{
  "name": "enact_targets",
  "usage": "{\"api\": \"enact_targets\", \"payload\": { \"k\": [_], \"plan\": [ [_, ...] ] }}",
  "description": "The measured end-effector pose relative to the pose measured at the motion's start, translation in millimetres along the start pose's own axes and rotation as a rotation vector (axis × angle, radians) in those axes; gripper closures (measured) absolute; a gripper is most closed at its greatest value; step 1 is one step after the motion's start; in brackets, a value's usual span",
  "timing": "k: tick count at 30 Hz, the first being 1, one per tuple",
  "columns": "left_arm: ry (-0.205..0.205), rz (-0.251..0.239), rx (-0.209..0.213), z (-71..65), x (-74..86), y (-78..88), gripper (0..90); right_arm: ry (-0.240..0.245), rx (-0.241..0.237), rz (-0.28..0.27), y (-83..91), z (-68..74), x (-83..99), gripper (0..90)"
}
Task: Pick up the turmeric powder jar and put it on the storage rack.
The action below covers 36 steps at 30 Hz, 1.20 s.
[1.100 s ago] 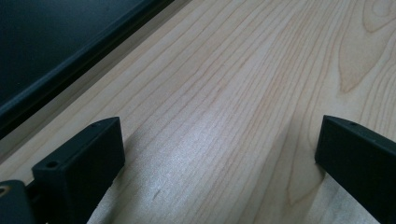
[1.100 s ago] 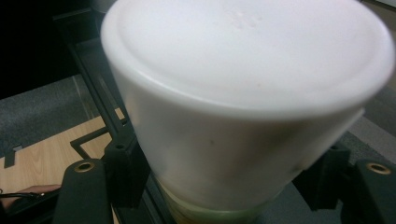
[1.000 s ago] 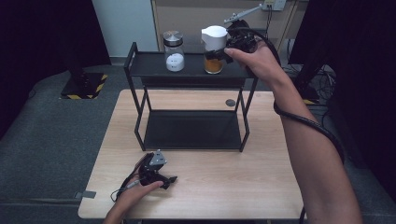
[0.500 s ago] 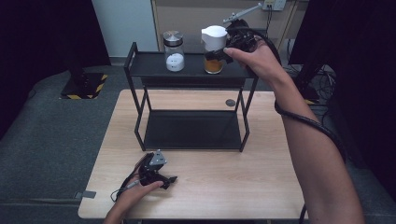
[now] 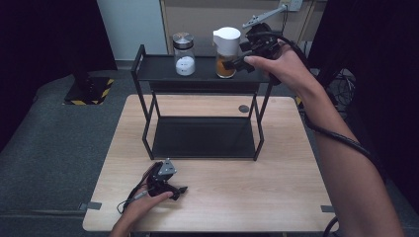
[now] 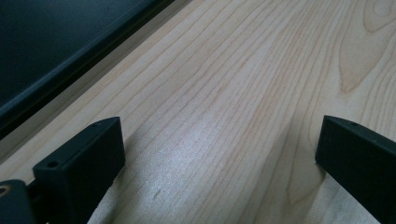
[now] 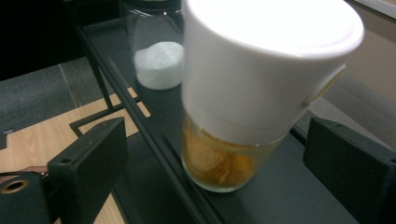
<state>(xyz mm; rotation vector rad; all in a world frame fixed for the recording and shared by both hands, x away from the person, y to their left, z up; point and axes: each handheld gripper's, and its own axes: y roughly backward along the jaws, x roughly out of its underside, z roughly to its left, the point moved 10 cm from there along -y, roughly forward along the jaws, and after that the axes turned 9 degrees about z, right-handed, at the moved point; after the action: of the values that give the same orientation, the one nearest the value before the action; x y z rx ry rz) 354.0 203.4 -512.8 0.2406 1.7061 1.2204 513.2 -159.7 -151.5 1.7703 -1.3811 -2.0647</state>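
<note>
A glass jar (image 5: 227, 52) with a white cap and orange powder stands upright on the top shelf of a black rack (image 5: 158, 69). My right gripper (image 5: 235, 62) sits just right of the jar, level with its lower half. Its jaws have just been opening. In the right gripper view the jar (image 7: 243, 93) stands between the black fingers (image 7: 91, 156), which are spread wide and clear of the glass. My left gripper (image 5: 179, 189) rests on the wooden table (image 5: 276, 197) near the front edge. Its jaws are open over bare wood (image 6: 210, 116).
A second glass jar (image 5: 185, 54) with a metal lid and white powder stands to the left on the same shelf. The rack's lower shelf (image 5: 202, 136) is a bare black panel. A small dark disc (image 5: 243, 108) lies on the table behind the rack.
My right gripper's jaws have spread apart off the orange jar and the hand has drawn back a little to the right. The jar stays on the shelf. The left hand has kept still.
</note>
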Motion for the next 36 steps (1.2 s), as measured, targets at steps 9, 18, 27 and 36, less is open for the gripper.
{"api": "enact_targets", "payload": {
  "k": [9,18,27,36],
  "plan": [
    [0.002,-0.001,-0.001,-0.2,0.0,0.0,0.0,0.017,0.012,-0.008,16.0,15.2,8.2,6.4],
    [-0.001,0.001,0.003,0.4,-0.5,-0.4,0.0,0.032,0.007,-0.017,27.6,38.5,20.0,6.0],
    [0.001,0.001,0.003,0.1,-0.5,-0.6,0.0,0.067,-0.005,0.004,26.4,65.7,35.6,5.9],
    [0.001,0.001,0.002,0.0,-0.5,-0.6,0.0,0.097,-0.051,0.024,0.7,90.8,59.2,5.6]
  ]
}}
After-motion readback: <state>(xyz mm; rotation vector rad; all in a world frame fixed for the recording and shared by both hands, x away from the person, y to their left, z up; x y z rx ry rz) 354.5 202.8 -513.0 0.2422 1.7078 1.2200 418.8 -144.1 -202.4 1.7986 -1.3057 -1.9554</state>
